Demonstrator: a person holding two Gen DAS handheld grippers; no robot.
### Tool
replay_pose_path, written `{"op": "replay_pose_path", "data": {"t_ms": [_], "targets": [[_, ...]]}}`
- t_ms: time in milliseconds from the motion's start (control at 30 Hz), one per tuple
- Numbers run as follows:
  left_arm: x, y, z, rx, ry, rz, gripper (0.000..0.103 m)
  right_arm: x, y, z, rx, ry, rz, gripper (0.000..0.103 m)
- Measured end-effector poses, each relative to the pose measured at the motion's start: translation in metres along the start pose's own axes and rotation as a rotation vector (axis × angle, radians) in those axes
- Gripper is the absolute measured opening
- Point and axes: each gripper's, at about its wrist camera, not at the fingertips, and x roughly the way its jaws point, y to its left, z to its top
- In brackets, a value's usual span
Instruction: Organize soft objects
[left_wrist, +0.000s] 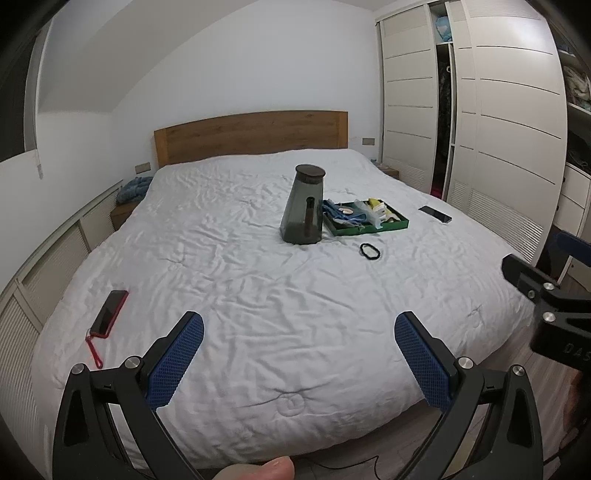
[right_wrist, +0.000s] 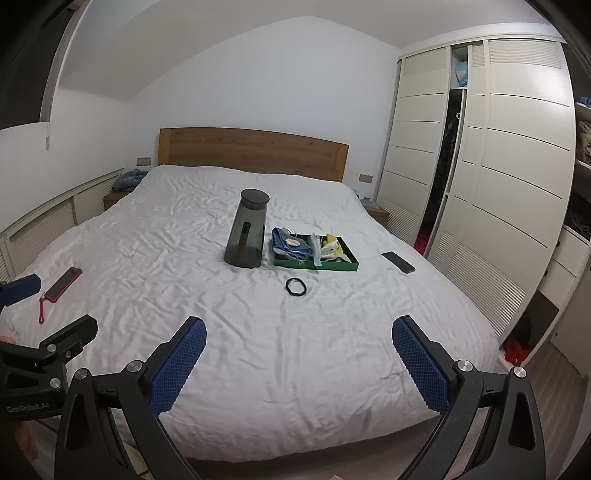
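A green tray (left_wrist: 400, 223) (right_wrist: 352, 263) sits on the white bed and holds blue cloth (left_wrist: 338, 212) (right_wrist: 286, 240) and yellow and white soft items (left_wrist: 380, 210) (right_wrist: 332, 245). A black hair tie (left_wrist: 369, 251) (right_wrist: 295, 286) lies on the quilt just in front of the tray. My left gripper (left_wrist: 299, 354) is open and empty above the bed's near edge. My right gripper (right_wrist: 299, 358) is open and empty, also at the near edge, to the right of the left one.
A dark grey jug (left_wrist: 303, 205) (right_wrist: 246, 229) with a brown lid stands left of the tray. A red phone with a strap (left_wrist: 109, 314) (right_wrist: 63, 282) lies at the left, a black phone (left_wrist: 435, 214) (right_wrist: 398, 262) at the right. A white wardrobe (left_wrist: 498, 129) lines the right wall.
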Motion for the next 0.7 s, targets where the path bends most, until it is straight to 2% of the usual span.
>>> {"op": "replay_pose_path", "data": {"t_ms": [133,233,500,700], "targets": [[0.012,-0.002,0.004,-0.017,0.033,-0.018,0.102,-0.001,0.000,-0.002,-0.009,0.006,-0.019,0.103],[0.032,-0.013,0.011,-0.017,0.056,-0.027,0.102,0.012,-0.009,-0.001,-0.003,0.018,-0.034,0.103],[0.105,-0.048,0.038,-0.002,0.075,-0.003,0.102,0.096,-0.048,0.013,0.066,0.014,-0.049,0.103],[0.141,-0.053,0.036,-0.014,0.094,0.032,0.102,0.145,-0.063,0.009,0.122,0.012,-0.045,0.103]]}}
